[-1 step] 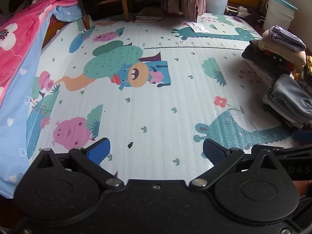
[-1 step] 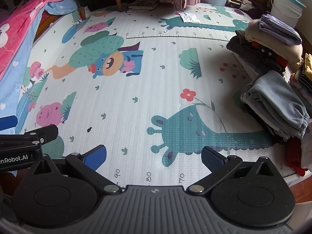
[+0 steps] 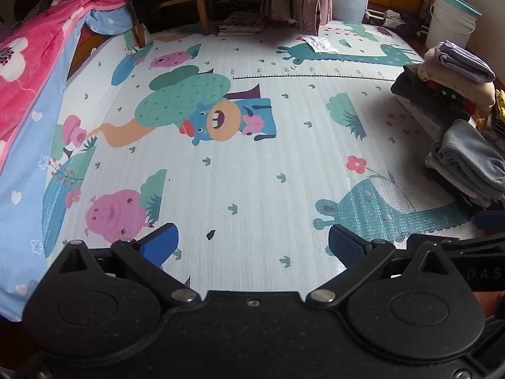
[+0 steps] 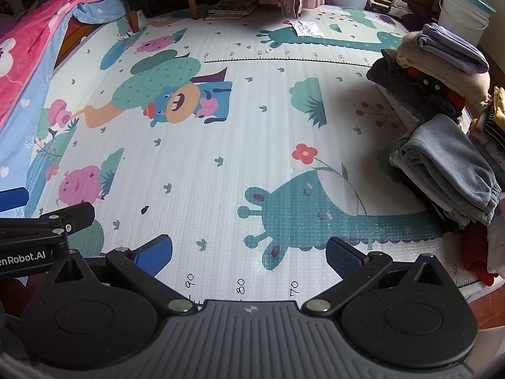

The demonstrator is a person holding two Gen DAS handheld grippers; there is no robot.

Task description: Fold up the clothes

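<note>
Both grippers hang over the bare play mat [image 3: 252, 170] with jaws spread wide and nothing between them: the left gripper [image 3: 252, 243] and the right gripper [image 4: 249, 251] side by side. The clothes lie to the right, along the mat's right edge: a grey folded garment [image 4: 448, 170] on a near stack, its long axis running away from the camera, and a taller pile [image 4: 442, 66] beyond. The right gripper is the nearer one. What lies under the grey piece is hard to tell. Nothing differs from the earlier frame; both views match.
</note>
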